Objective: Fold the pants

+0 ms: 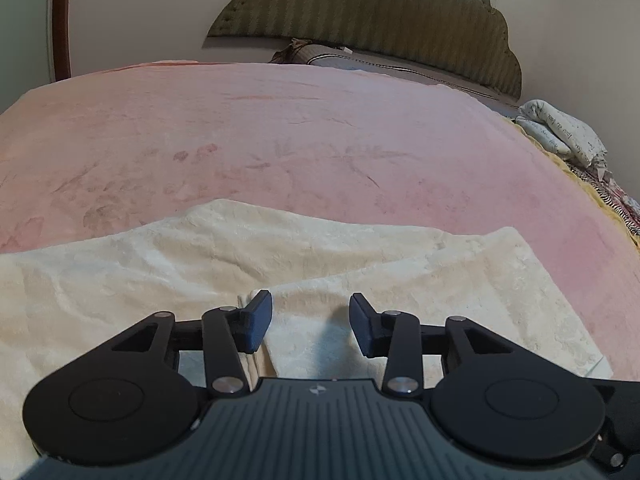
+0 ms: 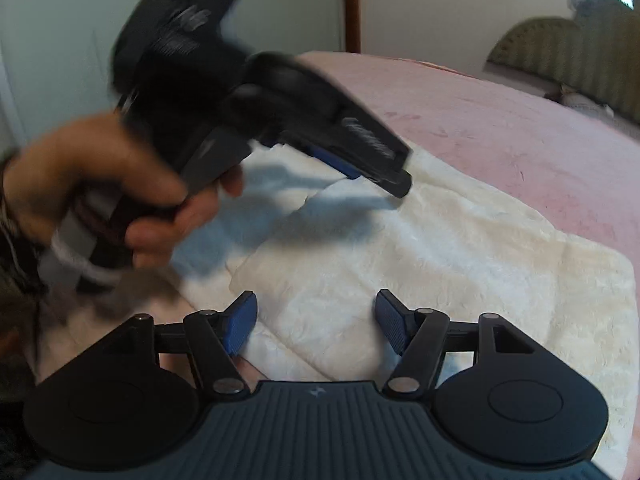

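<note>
We hold both tools just above the cream, fuzzy fleece pants, which lie folded on the pink blanket-covered bed. The left tool is released — its blue pads apart, nothing gripped. The right tool is released too, over a folded edge.

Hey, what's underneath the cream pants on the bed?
The cream pants lie on a pink blanket that shows around them on the far side and to the right. Whatever sits below the fabric's folded layers is covered and cannot be seen.
</note>
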A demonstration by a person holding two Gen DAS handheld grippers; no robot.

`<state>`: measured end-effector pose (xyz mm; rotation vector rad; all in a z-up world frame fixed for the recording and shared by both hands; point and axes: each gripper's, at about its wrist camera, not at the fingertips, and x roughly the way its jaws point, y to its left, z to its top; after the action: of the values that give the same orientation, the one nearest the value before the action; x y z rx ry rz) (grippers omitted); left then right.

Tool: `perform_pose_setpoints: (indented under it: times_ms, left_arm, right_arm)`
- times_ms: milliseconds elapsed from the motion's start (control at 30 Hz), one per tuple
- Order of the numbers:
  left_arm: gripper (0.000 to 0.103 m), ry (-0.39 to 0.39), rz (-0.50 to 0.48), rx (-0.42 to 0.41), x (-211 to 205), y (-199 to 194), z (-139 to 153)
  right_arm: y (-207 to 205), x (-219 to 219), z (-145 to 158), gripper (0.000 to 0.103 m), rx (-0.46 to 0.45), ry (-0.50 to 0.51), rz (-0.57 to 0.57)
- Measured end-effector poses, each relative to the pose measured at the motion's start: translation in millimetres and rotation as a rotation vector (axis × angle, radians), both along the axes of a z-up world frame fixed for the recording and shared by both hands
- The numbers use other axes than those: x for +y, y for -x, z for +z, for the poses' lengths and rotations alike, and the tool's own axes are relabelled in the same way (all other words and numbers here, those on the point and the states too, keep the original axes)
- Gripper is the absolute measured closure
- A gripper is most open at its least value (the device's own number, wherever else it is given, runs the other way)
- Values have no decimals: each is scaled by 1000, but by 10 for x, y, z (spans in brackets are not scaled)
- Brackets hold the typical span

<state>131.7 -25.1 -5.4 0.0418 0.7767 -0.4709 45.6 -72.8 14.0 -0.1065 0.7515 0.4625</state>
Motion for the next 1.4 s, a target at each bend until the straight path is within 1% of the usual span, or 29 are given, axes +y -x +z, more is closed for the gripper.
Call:
perform_pose_setpoints:
  times_ms: [33,133,267,367,467,567,700,800,900,967,1033,1067,1133,1167,1200,1267,1333,1400]
  left_arm:
    - [56,-8,-2,-6,-10,17,-1]
    - [55,-31,-4,-22,-42,60,6]
    - [50,-37,-4,-25,-51,100,22]
    - [43,-52,0,-40,-43,131,43]
    - [42,-60,5,-46,-15,163,62]
    - [41,-57,13,-48,35,192,81]
    - [36,-66,40,-67,121,237,127]
    - [34,-55,59,-88,205,256,191]
    - [33,-38,96,-102,302,221,273]
    - [33,-18,115,-98,364,202,316]
    - [33,17,92,-87,383,209,343]
    - [33,40,62,-83,379,221,353]
    - [33,71,-20,-65,312,252,345]
    - [33,74,-71,-55,249,270,321]
    - [33,68,-119,-47,172,285,292]
    - [33,30,-179,-52,-1,298,196]
    - [33,-43,-177,-51,-168,238,40]
    - [35,-86,-129,-40,-229,144,-108]
  right_arm:
    - [17,15,24,37,-6,4,-1]
    - [21,-57,115,37,-9,-43,-20]
    - [44,-124,192,37,-51,-58,-70]
    - [5,-156,143,37,-29,-59,-97]
    - [-15,-145,30,29,-2,-49,-98]
    - [-19,-140,28,27,-2,-52,-106]
    - [0,-137,44,27,-6,-35,-111]
    - [14,-149,128,27,-54,-14,-132]
    - [-63,-184,199,27,-94,34,-161]
    - [-168,-209,234,27,-123,89,-178]
    - [-304,-243,226,27,-144,152,-181]
    - [-377,-272,204,28,-145,185,-192]
    - [-533,-358,160,28,-130,214,-201]
    - [-583,-421,151,32,-115,205,-204]
    - [-635,-487,133,40,-93,190,-207]
    - [-768,-604,78,41,-38,154,-219]
    - [-926,-693,-30,41,8,157,-235]
    - [-1065,-762,-108,36,25,113,-256]
